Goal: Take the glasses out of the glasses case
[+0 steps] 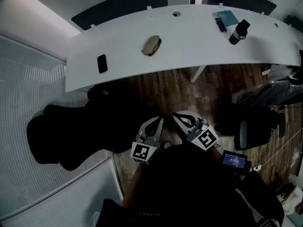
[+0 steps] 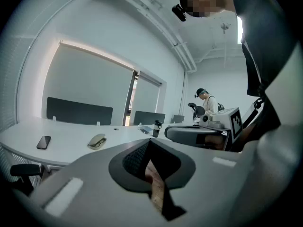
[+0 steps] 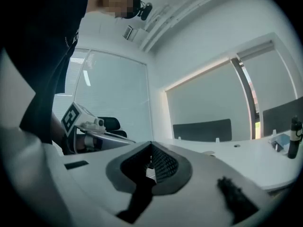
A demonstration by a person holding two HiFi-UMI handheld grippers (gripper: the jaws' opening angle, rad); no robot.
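Beige glasses case (image 1: 152,45) on desk (image 1: 194,39)

On the white desk (image 1: 199,41), a beige glasses case (image 1: 151,45) has a black phone (image 1: 102,63) at its nine o'clock and a black bottle (image 1: 239,31) and teal booklet (image 1: 226,18) at two o'clock. The floor (image 1: 189,91) is brown wood-grain. The left gripper (image 1: 159,120) and right gripper (image 1: 176,115) are pale grey with black-and-white square markers.

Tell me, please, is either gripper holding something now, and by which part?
Nothing is held. The left gripper and the right gripper are both shut and empty; the glasses case lies on the table, away from both.
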